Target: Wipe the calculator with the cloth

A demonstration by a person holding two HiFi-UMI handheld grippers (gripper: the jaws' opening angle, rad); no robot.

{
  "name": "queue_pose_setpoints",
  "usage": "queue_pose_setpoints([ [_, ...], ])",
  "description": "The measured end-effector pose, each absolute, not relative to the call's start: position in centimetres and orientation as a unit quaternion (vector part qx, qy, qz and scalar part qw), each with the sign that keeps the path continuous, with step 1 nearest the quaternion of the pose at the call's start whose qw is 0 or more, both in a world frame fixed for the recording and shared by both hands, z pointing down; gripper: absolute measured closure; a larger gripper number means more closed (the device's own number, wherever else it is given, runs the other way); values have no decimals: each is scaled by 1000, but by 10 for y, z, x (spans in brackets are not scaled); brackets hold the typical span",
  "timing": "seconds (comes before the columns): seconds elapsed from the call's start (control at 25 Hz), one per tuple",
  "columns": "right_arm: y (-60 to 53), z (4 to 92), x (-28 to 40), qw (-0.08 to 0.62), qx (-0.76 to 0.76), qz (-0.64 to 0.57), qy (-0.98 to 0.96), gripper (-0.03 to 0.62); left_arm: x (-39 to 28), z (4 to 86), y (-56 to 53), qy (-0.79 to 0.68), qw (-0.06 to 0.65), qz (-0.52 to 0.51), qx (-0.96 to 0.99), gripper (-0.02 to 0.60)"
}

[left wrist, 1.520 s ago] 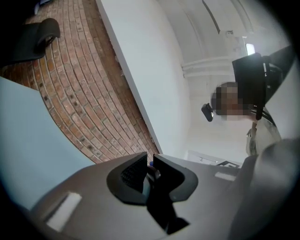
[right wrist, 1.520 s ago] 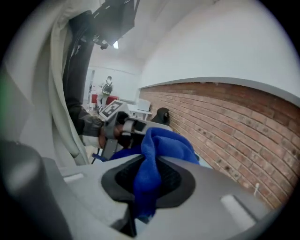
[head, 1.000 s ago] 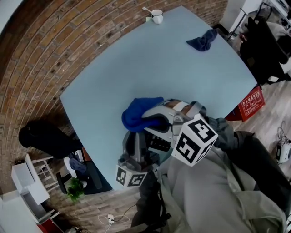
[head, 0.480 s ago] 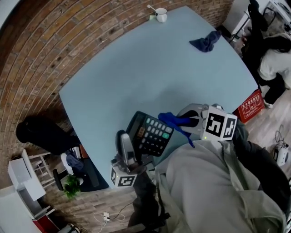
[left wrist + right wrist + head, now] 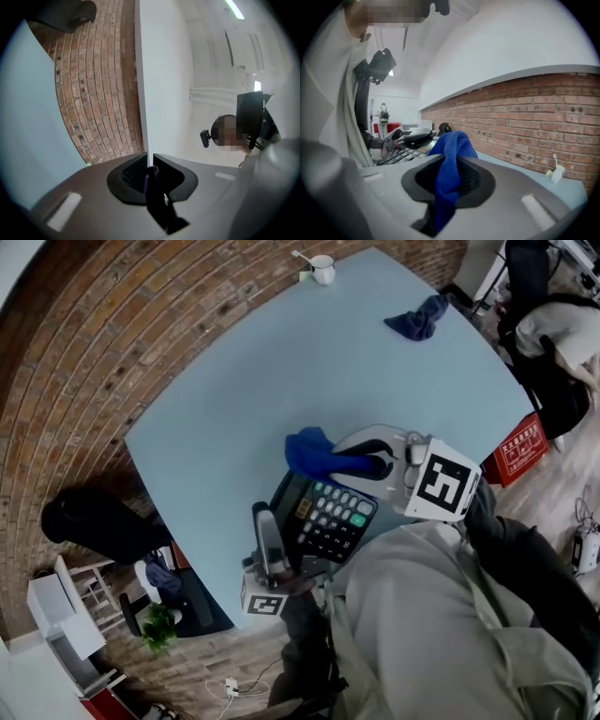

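The calculator (image 5: 330, 517) sits at the bench's (image 5: 281, 362) near edge, and the left gripper's (image 5: 150, 164) fingers are clenched on its side. It looks light, stiff and slick, so holding it by the rim suits. The right gripper's (image 5: 449, 171) fingers grasp the limp cloth (image 5: 314, 454) beside it.

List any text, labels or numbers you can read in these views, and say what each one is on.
Red box: white characters on its side, too small and blurred to read.
Calculator: key legends and any brand mark are too small to read.
Marker cubes: black-and-white square patterns only, no letters or digits.
Nothing else in the three views carries legible text.
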State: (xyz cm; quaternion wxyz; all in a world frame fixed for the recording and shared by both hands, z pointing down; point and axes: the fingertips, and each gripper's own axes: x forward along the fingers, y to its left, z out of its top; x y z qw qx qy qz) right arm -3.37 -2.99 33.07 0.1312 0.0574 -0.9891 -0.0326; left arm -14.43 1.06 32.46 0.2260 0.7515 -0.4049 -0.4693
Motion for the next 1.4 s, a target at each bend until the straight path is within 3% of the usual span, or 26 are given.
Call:
queue_pose_setpoints([
  [0.24, 18, 351, -7, 175, 19, -9, -984, 531, -196, 331, 13, -464, 229, -529, 673, 543],
  [0.52, 101, 361, -36, 208, -110, -34, -971, 532, -205, 335, 9, -474, 236, -583, 616, 543],
  [0.88, 18, 350, -17, 165, 62, -42, -983, 531, -207, 339, 14, -473, 248, -600, 596, 541],
  [1.2, 120, 372, -42, 233, -110, -134, -957, 532, -212, 348, 16, -506, 242, -605, 565, 543],
  [1.4, 92, 367, -48, 220, -51, -123, -966, 531, -213, 340, 19, -501, 229, -602, 578, 541],
])
